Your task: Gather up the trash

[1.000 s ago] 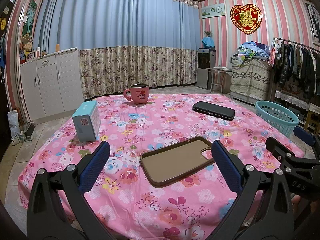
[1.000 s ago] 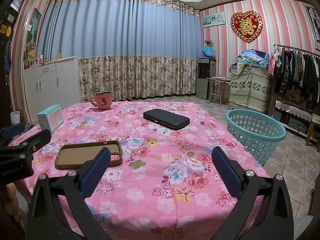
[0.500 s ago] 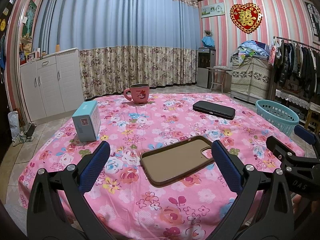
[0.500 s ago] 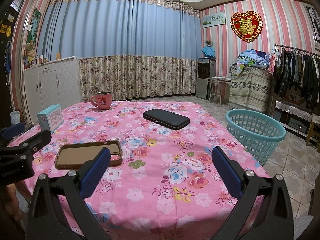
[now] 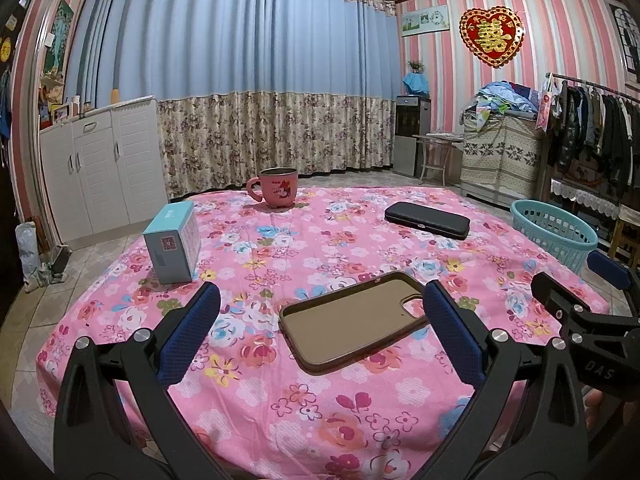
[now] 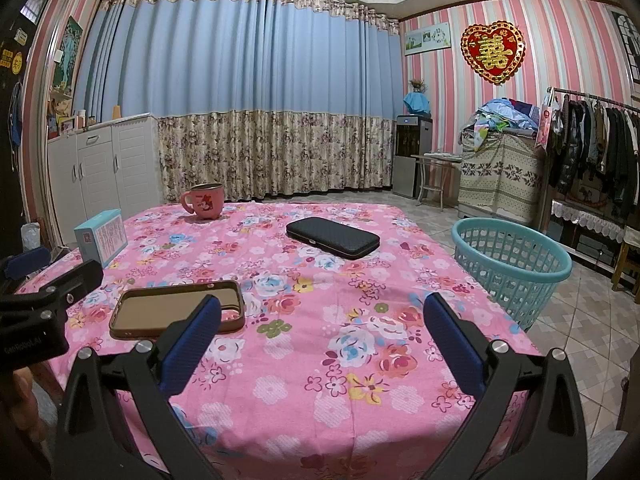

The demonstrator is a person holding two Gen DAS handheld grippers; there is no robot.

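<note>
1. Both jaws were spread wide and nothing was held: the left gripper point(image 5: 320, 330) and the right gripper point(image 6: 322, 332) were poised above the near edge of the table point(image 6: 360, 364).
2. A brown phone case point(image 5: 354, 320) was seen lying flat before the left gripper.
3. A blue box point(image 5: 173, 245), a pink mug point(image 5: 275, 192) and a black case point(image 6: 333, 237) were set farther back, well apart.
4. A teal basket point(image 6: 510, 270) was placed on the floor beside the table.

Floral table point(image 5: 320, 392) — mug point(image 5: 275, 187), box point(image 5: 173, 249), cases point(image 5: 354, 320)
</note>
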